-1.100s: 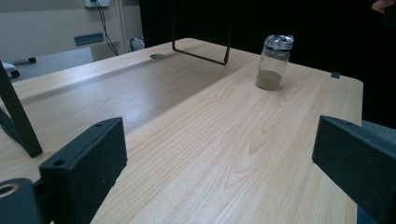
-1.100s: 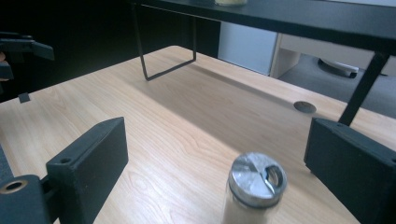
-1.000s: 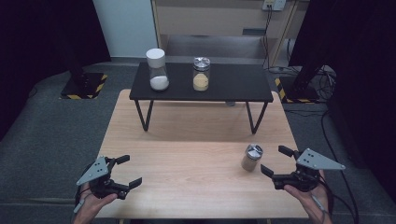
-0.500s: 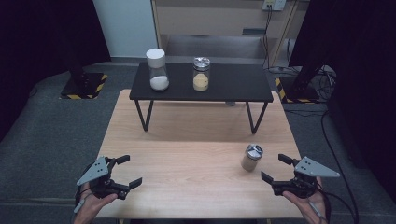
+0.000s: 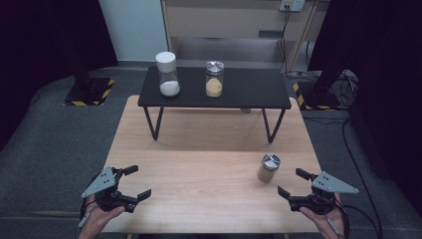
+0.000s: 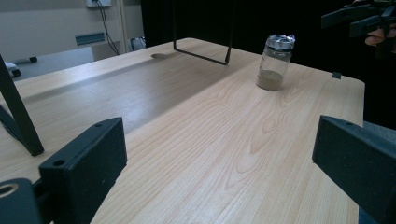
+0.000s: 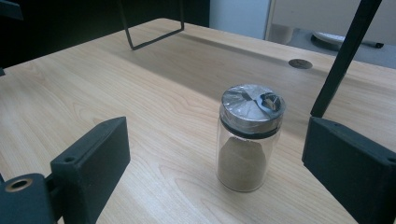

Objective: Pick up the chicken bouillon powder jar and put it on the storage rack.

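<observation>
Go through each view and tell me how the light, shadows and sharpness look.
High view: dim and dark at both sides, table lit, the black shelf shadowing the wood beneath it. Left gripper view: sharp wood grain, the jar slightly soft, black backdrop behind it. Right gripper view: jar crisp, bright glare on its metal lid, near jaws large and a little soft.

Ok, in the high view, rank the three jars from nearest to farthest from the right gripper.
From the right gripper:
1. Small jar, on the wooden table just ahead of it.
2. Jar of yellow powder, middle of the black shelf.
3. White-lidded jar, farther left on the shelf.
</observation>
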Motion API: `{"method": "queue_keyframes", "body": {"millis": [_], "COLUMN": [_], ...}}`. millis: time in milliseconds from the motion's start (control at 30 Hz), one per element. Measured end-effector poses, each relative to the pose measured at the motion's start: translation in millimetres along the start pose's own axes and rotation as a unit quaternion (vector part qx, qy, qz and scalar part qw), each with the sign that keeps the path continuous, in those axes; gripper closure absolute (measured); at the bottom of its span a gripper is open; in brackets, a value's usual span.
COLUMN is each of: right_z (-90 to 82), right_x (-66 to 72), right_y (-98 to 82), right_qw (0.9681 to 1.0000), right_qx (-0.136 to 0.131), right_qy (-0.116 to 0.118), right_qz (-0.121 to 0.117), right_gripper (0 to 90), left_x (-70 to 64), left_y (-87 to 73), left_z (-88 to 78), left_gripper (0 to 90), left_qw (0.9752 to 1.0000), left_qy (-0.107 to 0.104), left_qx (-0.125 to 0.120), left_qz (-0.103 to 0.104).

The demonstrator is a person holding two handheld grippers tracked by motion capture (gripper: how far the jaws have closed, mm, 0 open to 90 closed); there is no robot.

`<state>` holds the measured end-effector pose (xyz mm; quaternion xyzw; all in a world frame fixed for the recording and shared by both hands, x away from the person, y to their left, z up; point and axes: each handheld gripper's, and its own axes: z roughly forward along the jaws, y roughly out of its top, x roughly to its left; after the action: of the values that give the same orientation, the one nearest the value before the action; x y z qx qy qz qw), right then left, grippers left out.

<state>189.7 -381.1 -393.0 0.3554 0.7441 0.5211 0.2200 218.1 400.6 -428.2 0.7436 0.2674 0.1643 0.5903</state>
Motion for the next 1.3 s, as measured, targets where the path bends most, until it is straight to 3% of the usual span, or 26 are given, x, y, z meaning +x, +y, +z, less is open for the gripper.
{"method": "queue_keyframes", "body": {"millis": [500, 867, 1300], "right_z": [6.2, 8.4, 8.3], "right_x": [0.4, -9.5, -9.9], "right_y": [-1.8, -6.4, -7.1], "right_qw": [0.9997, 0.9993, 0.9994], "right_qx": [0.005, 0.001, -0.001], "right_qy": [0.007, 0.035, 0.033], "right_qz": [-0.024, -0.011, -0.007], "right_gripper": [8.6, 8.5, 8.6], "left_x": [-0.2, 1.2, 1.3], "left_y": [0.1, -0.4, -0.6], "left_z": [-0.2, 0.4, 0.1], "left_gripper": [2.0, 2.0, 2.0], "left_qw": [1.0000, 0.9999, 0.9999], "left_qy": [0.000, -0.010, -0.009], "left_qx": [-0.001, -0.005, -0.005], "left_qz": [0.002, 0.007, 0.006]}}
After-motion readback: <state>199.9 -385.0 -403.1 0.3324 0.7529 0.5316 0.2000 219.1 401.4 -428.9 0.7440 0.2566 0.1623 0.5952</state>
